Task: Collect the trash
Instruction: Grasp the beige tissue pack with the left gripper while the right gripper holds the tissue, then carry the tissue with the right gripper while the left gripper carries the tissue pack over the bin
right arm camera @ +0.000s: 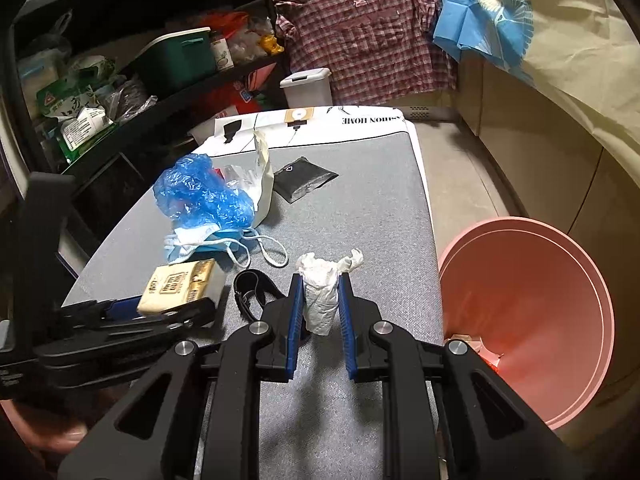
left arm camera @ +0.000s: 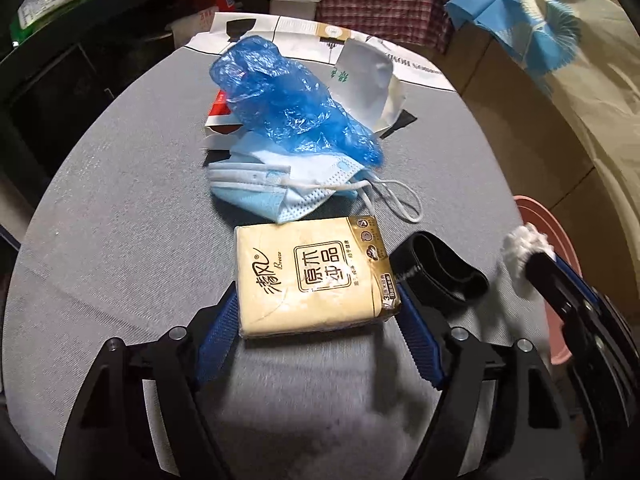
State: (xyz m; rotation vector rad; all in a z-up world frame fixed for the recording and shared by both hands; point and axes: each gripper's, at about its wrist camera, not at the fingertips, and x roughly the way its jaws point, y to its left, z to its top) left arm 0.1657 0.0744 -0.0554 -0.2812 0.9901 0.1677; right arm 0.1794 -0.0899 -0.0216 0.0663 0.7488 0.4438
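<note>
My left gripper [left arm camera: 318,300] has its jaws around a beige tissue pack [left arm camera: 312,276] lying on the grey table [left arm camera: 120,220], the blue pads touching its two sides. My right gripper [right arm camera: 320,284] is shut on a crumpled white tissue [right arm camera: 320,296] and holds it above the table near the right edge. The tissue pack also shows in the right wrist view [right arm camera: 180,286]. A pink bin [right arm camera: 532,320] stands beside the table to the right, with some trash inside.
A blue plastic bag [left arm camera: 296,108], blue face masks [left arm camera: 288,188], a white respirator mask [left arm camera: 368,80], a red-and-white box [left arm camera: 220,116] and a black strap [left arm camera: 440,272] lie on the table. A black pouch [right arm camera: 304,178] lies farther back. Shelves stand at the left.
</note>
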